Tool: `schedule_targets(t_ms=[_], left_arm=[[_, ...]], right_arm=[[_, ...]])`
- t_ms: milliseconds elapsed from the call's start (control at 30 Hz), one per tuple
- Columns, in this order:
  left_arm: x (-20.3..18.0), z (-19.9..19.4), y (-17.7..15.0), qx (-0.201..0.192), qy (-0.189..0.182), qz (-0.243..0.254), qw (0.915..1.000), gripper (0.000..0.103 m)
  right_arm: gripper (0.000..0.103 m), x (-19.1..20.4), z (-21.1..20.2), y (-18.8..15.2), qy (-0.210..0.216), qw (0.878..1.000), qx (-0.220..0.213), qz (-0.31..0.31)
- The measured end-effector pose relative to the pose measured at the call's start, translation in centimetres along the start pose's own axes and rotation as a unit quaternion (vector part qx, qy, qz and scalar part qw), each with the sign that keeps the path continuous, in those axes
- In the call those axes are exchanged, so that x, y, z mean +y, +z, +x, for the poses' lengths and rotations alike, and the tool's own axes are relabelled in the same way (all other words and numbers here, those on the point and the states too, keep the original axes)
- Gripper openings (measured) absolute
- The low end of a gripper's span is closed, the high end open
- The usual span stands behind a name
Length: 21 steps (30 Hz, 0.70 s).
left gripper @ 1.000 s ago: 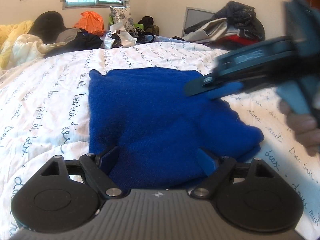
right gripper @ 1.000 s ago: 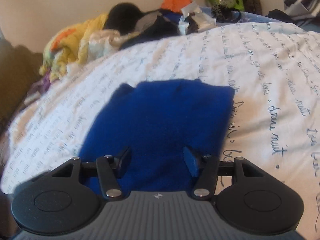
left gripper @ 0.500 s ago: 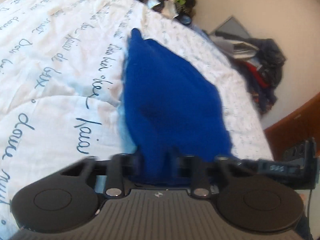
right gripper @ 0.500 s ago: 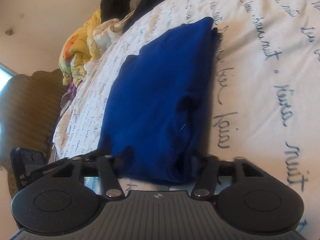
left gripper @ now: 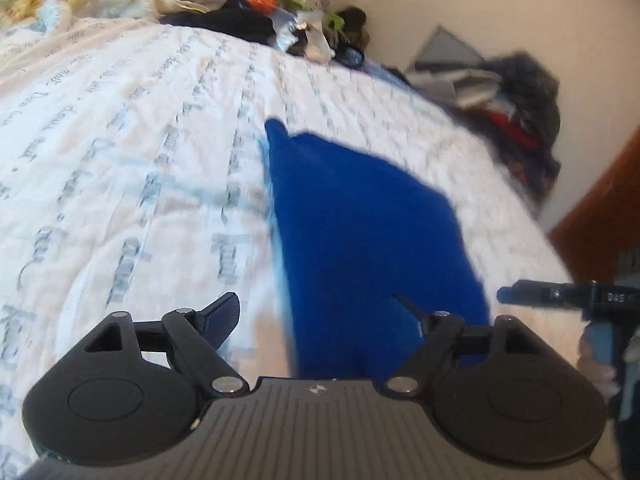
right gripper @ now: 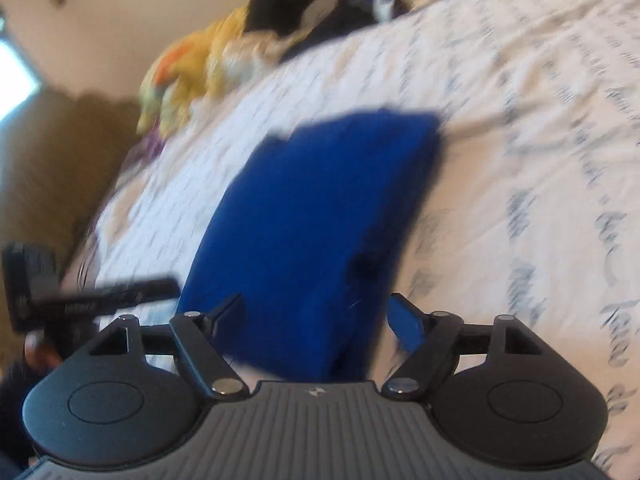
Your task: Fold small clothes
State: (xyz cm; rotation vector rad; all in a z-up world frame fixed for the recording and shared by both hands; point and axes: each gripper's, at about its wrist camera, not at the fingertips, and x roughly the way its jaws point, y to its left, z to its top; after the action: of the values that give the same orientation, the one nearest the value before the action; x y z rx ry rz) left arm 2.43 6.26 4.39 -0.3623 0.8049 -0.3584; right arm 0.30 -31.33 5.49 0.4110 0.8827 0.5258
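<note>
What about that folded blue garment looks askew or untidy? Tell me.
One far corner of the blue garment pokes out in a small point past its otherwise straight far edge on the white bedspread. Motion blur hides finer detail; nothing else about it stands out.

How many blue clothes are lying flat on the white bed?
1. The blue garment lies folded on the white bedspread, just ahead of both grippers. The far heap may hide more.
</note>
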Motion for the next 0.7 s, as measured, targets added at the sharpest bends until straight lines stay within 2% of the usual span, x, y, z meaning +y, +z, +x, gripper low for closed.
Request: schedule_targets(t_ms=[67, 100, 233, 267, 333, 367, 400, 467, 533, 567, 633, 700], left_arm=[[0.0, 1.4, 2.5, -0.019, 0.010, -0.007, 0.9997, 0.084], [0.0, 2.4, 4.1, -0.023, 0.020, -0.003, 0.9995, 0.084], [0.1, 8.3, 9.0, -0.008, 0.065, 0.002, 0.9978, 0.081], [0.2, 9.8, 9.9, 0.002, 0.075, 0.003, 0.9972, 0.075], [0.0, 12.4, 11.0, 0.020, 0.087, 0.027, 0.9956, 0.052], [-0.1, 13.2, 11.1, 0.024, 0.093, 0.049, 0.9942, 0.017], [-0.4, 14.0, 11.1, 0.017, 0.101, 0.067, 0.9925, 0.016], [-1.4, 15.1, 10.9, -0.018, 0.133, 0.125, 0.9830, 0.016], [-2.7, 16.4, 10.1, -0.049, 0.172, 0.189, 0.9657, 0.015], [-3.3, 16.7, 10.0, -0.051, 0.182, 0.206, 0.9603, 0.013], [-3.5, 16.6, 10.1, -0.043, 0.183, 0.206, 0.9603, 0.012], [-3.2, 15.5, 10.0, -0.052, 0.173, 0.194, 0.9642, 0.013]], right_arm=[[0.079, -2.1, 0.0, 2.3, 0.012, 0.997, -0.048, 0.052], [0.079, -3.0, 0.6, 3.5, 0.011, 0.996, -0.059, 0.068], [0.079, -5.1, 5.6, 8.0, -0.029, 0.994, -0.035, 0.098], [0.078, -5.3, 6.8, 8.7, -0.043, 0.994, -0.028, 0.097], [0.070, -4.9, 9.9, 9.3, -0.057, 0.995, -0.015, 0.085], [0.046, -4.3, 10.7, 9.2, -0.060, 0.995, -0.024, 0.070], [0.028, -3.7, 11.7, 9.3, -0.065, 0.996, -0.014, 0.051], [0.021, -2.9, 13.0, 10.1, -0.074, 0.997, -0.027, 0.006], [0.018, -3.4, 14.2, 11.1, -0.071, 0.997, -0.037, 0.003], [0.018, -3.4, 14.6, 11.8, -0.073, 0.997, -0.037, 0.010], [0.018, -2.7, 15.4, 12.7, -0.089, 0.996, -0.025, 0.006], [0.018, -1.5, 15.7, 12.9, -0.102, 0.994, -0.019, -0.019]])
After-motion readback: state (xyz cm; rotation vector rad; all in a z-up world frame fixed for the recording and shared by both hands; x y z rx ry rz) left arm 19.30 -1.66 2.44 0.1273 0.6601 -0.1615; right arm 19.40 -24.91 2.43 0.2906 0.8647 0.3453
